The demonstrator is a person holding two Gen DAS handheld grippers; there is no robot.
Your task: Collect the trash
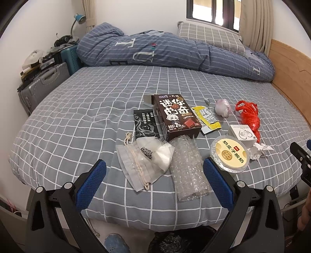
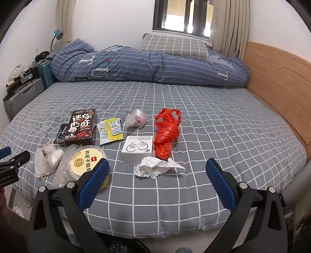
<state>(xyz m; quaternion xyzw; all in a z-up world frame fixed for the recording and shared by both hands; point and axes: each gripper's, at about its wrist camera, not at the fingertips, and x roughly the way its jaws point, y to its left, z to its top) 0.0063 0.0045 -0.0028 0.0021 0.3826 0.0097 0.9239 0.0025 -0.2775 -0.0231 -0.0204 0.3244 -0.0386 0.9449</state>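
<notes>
Both grippers, left (image 1: 154, 176) & right (image 2: 157, 172), hover wide open, empty, over the trash-strewn bed (image 2: 213, 126). Best 1st pick, prob.: crumpled tissue (image 2: 155, 167) just ahead of the right gripper; pinch its raised middle, not the sheet.

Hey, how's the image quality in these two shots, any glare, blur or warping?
Left wrist view: sharp, strong fisheye bending of the grey checked bedsheet, window blown out. Right wrist view: same curvature, dark corners, soft even light on the crumpled white tissue.
</notes>
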